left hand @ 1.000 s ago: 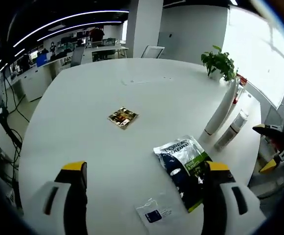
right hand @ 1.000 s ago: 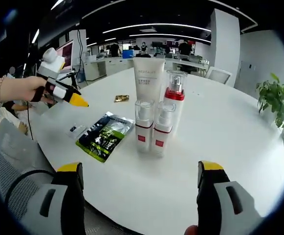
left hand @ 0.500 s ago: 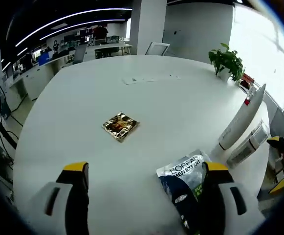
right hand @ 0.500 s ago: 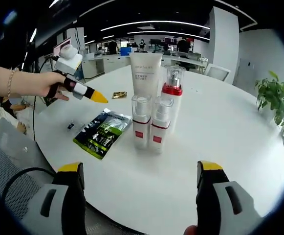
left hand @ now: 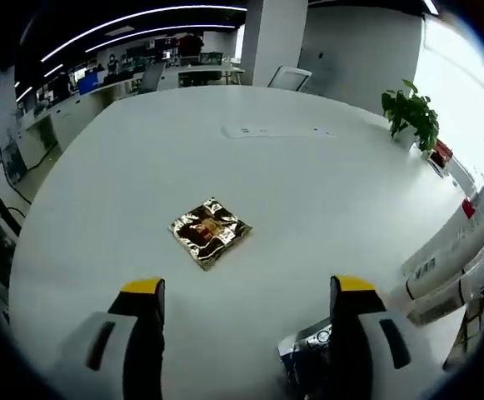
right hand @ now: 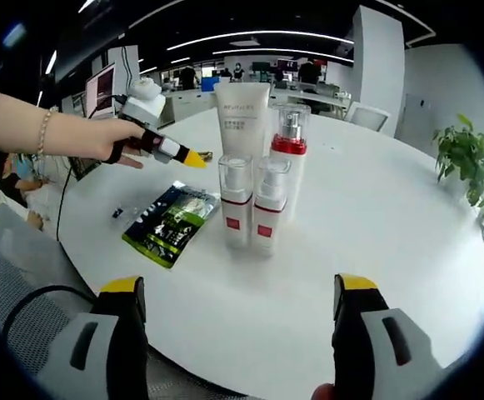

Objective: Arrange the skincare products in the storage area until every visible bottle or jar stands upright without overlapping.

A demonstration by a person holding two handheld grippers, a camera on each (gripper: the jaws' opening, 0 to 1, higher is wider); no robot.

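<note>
Several skincare products stand upright in a close group: a white tube [right hand: 242,125], a tall clear bottle with a red band [right hand: 290,158] and two small pump bottles [right hand: 234,200] [right hand: 266,207]. From the other side the tube [left hand: 458,246] leans in at the right edge. A green and black sachet [right hand: 168,223] lies flat beside them; its corner [left hand: 306,360] peeks between my left jaws. A gold sachet [left hand: 210,232] lies ahead of my left gripper [left hand: 248,286], which is open and empty. A hand holds that left gripper [right hand: 183,156] above the green sachet. My right gripper [right hand: 238,283] is open and empty, short of the bottles.
A small clear packet [right hand: 123,212] lies left of the green sachet. A potted plant [left hand: 412,112] stands at the white table's far edge [left hand: 225,92]. A mesh chair back [right hand: 17,283] sits close below the right gripper. Desks and people fill the office behind.
The left gripper has moved forward over the table, past the green sachet and closer to the gold sachet. The right gripper's view has barely shifted; the bottles have not moved.
</note>
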